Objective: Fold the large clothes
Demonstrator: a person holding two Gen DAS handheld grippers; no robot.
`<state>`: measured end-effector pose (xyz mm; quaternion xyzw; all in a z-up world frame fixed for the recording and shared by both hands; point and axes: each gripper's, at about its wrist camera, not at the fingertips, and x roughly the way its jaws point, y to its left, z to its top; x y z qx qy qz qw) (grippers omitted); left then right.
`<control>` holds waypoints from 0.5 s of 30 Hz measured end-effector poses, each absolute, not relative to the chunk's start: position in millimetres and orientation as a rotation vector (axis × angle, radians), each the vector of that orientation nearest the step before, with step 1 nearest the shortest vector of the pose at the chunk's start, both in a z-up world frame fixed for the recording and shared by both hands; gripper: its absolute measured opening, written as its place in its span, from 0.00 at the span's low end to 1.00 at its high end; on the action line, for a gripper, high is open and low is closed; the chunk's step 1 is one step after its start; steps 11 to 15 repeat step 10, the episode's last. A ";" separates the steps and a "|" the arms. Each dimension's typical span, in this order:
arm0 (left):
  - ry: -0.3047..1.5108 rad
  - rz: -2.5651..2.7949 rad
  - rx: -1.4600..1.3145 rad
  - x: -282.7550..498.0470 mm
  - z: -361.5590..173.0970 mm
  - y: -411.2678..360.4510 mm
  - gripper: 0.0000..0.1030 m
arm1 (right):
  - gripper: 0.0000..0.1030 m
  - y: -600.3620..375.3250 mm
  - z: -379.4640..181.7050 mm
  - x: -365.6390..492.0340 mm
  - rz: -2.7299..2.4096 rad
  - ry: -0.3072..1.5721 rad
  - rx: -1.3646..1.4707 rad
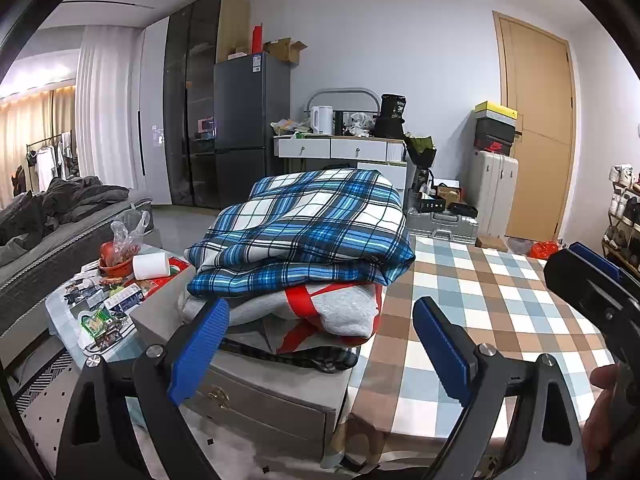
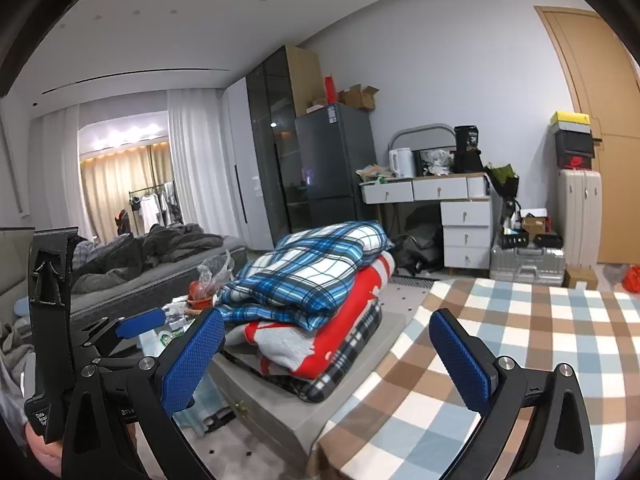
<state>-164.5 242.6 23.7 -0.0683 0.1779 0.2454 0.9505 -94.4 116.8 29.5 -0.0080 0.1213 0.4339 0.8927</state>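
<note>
Left wrist view shows a stack of folded clothes (image 1: 304, 256) resting on a grey storage chest (image 1: 256, 392), which stands against the left edge of the worktop (image 1: 500, 312) covered with a brown, blue and white checked cloth. On top of the stack lies a blue plaid garment (image 1: 316, 220); beneath it sits a grey and red garment (image 1: 320, 312), and at the bottom a dark checked piece (image 1: 312, 360) peeks out. The left hand-held gripper (image 1: 320, 344) hangs just in front of the stack with its blue-padded fingers (image 1: 200, 348) spread wide, holding nothing. The right hand-held gripper (image 2: 328, 360) is likewise spread apart and empty, poised over the gap between the chest and the worktop; in the left wrist view its black body shows at the far right edge above the checked cloth. Left of the chest a low glass table (image 1: 96, 320) carries clutter: a paper roll (image 1: 151, 266), a plastic bag (image 1: 128, 232) and small packets. Beyond lie a bed with dark bedding (image 1: 60, 208), a dark fridge (image 1: 251, 120), a white dresser (image 1: 340, 148) with a kettle (image 1: 322, 120), pale suitcases (image 1: 494, 192) and a wooden door (image 1: 536, 120)
</note>
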 end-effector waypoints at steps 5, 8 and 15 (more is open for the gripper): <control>0.363 0.509 -0.115 -162.1 23.6 239.3 0.88 | 1.00 113.7 27.8 -92.1 0.894 0.257 -0.006; 0.360 0.524 -0.099 -161.1 22.3 235.5 0.88 | 1.00 110.6 25.2 -87.5 0.893 0.270 0.009; 0.357 0.531 -0.090 -159.0 21.5 233.0 0.88 | 1.00 108.0 22.8 -83.2 0.891 0.277 0.015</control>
